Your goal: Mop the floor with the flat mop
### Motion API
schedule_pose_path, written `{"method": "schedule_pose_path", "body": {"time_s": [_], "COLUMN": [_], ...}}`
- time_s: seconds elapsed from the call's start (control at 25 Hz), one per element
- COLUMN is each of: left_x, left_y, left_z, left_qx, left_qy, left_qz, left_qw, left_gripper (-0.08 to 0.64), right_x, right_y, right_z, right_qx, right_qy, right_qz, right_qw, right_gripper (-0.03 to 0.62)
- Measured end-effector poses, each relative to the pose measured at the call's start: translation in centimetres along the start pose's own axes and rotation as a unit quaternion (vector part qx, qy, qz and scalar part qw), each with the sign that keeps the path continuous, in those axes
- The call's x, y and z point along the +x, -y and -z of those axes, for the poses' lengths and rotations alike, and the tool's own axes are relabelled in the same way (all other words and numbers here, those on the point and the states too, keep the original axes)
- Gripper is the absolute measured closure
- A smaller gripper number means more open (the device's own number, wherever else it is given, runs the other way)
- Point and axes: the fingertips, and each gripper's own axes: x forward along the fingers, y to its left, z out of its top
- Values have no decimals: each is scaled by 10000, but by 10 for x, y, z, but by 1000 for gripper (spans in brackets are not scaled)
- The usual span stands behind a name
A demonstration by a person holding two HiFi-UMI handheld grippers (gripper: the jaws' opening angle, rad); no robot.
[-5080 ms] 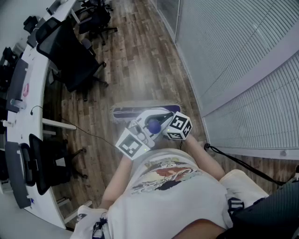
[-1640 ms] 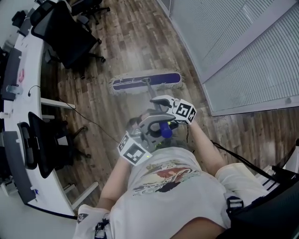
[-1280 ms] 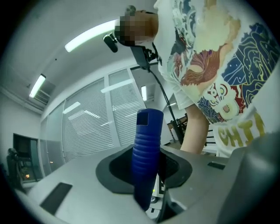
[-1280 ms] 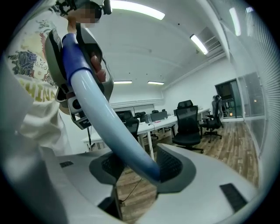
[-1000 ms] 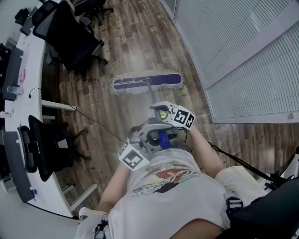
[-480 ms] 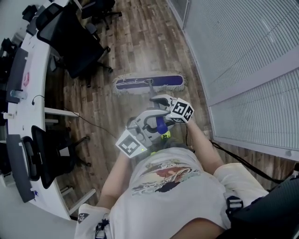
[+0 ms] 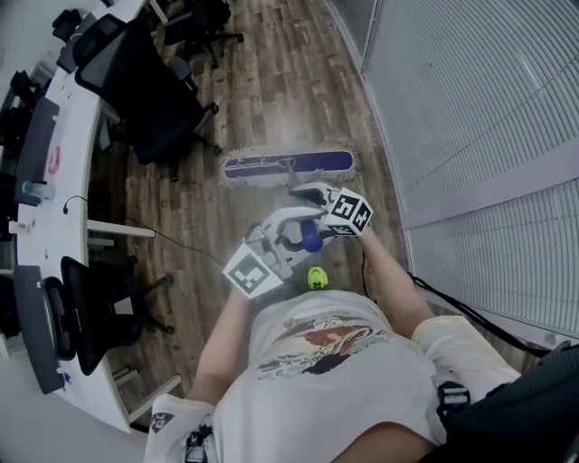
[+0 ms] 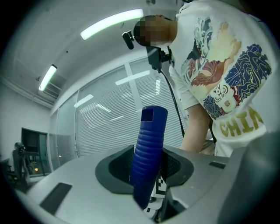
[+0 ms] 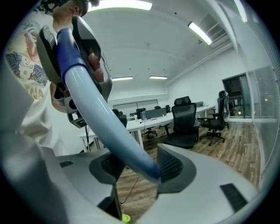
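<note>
Count, head view:
- flat mop (image 7: 288, 167) x1
- grippers x2: left gripper (image 8: 146, 171), right gripper (image 9: 136, 168)
- black office chairs x3: big chair (image 7: 154, 108) upper left, second chair (image 7: 206, 18) at top edge, third chair (image 7: 86, 312) lower left
- curved white desk (image 7: 50, 231) x1
- green shoe (image 7: 317, 278) x1

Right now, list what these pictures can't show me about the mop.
- Head view: mop handle mostly hidden behind left gripper and right gripper.
- Both gripper views: mop head lies outside the frame.
- Head view: mop head's underside faces the floor, unseen.
- Head view: green object too small to identify.
</note>
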Motion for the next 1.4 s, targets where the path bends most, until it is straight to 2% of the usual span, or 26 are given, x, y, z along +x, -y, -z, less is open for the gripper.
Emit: {"method": "schedule_pose_path", "body": {"time_s": [0.4, 0.56, 0.72, 0.92, 1.04, 1.2, 1.4], "left_x": [11, 6, 1, -24, -40, -50, -52], "left_y": [-73, -121, -178, -247, -273, -304, -327], "left_z": [35, 49, 50, 58, 75, 89, 93], "left_qx": [108, 61, 82, -193, -100, -120, -124], "left_qy": [-148, -87, 166, 300, 52, 42, -51], "left_qz": [70, 3, -122, -308, -204, -248, -248], "left_qw": [9998, 9999, 9998, 9989, 9997, 9996, 9996], "left_gripper": [420, 420, 422, 422, 420, 420, 420], "right_x": [23, 43, 63, 103, 127, 149, 157], "right_y": [80, 122, 166, 214, 237, 266, 284], "right_z": [-11, -25, -47, -72, -77, -78, -94], "right_qx": [-102, -80, -66, -145, -179, -221, -131], "right_qy": [-173, -167, -145, -299, -423, -644, -478], "right_qz": [10, 4, 59, 7, -40, -47, 87], "right_qw": [9998, 9998, 9999, 9994, 9989, 9977, 9987], "right_gripper": [391, 391, 391, 391, 391, 391, 391]}}
